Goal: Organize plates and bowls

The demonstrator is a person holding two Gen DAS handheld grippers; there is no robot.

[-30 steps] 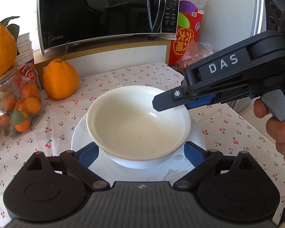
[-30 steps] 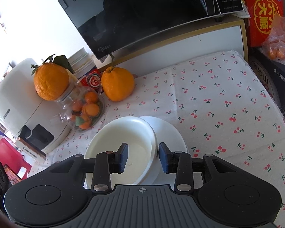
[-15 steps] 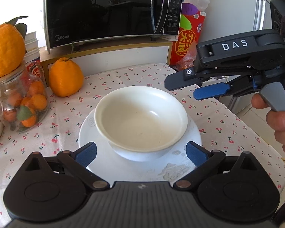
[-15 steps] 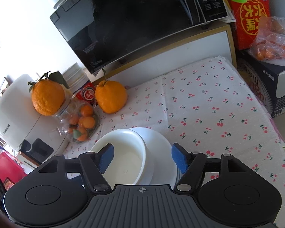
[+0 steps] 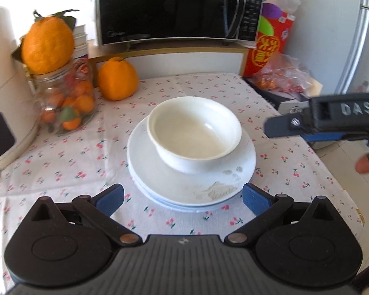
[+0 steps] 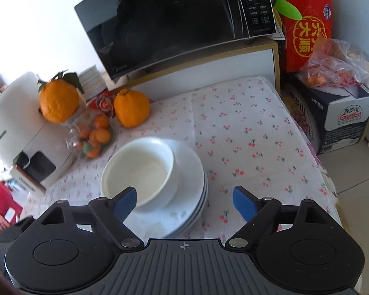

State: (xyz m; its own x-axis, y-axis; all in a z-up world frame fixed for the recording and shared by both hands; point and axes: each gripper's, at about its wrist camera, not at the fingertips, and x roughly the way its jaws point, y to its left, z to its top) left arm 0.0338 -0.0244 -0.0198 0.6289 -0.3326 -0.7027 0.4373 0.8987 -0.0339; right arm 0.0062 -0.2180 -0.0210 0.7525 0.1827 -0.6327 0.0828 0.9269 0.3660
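A white bowl (image 5: 194, 132) sits upright on a stack of white plates (image 5: 209, 184) in the middle of the cherry-print tablecloth. The bowl (image 6: 140, 169) and the plates (image 6: 189, 196) also show in the right wrist view. My left gripper (image 5: 183, 198) is open and empty, just in front of the plates. My right gripper (image 6: 184, 202) is open and empty, above the plates' near edge. It shows in the left wrist view at the right (image 5: 307, 127), clear of the bowl.
A black microwave (image 5: 179, 9) stands on a shelf at the back. A big orange (image 5: 116, 82) and a glass jar of small oranges (image 5: 64, 103) stand at the left by a white appliance (image 6: 14, 132). Boxes and a bag of fruit (image 6: 332, 78) stand right of the table.
My right gripper let go of the bowl's rim, opened wide and drew back to the right. My left gripper pulled back from the plates. The bowl stays on the stack.
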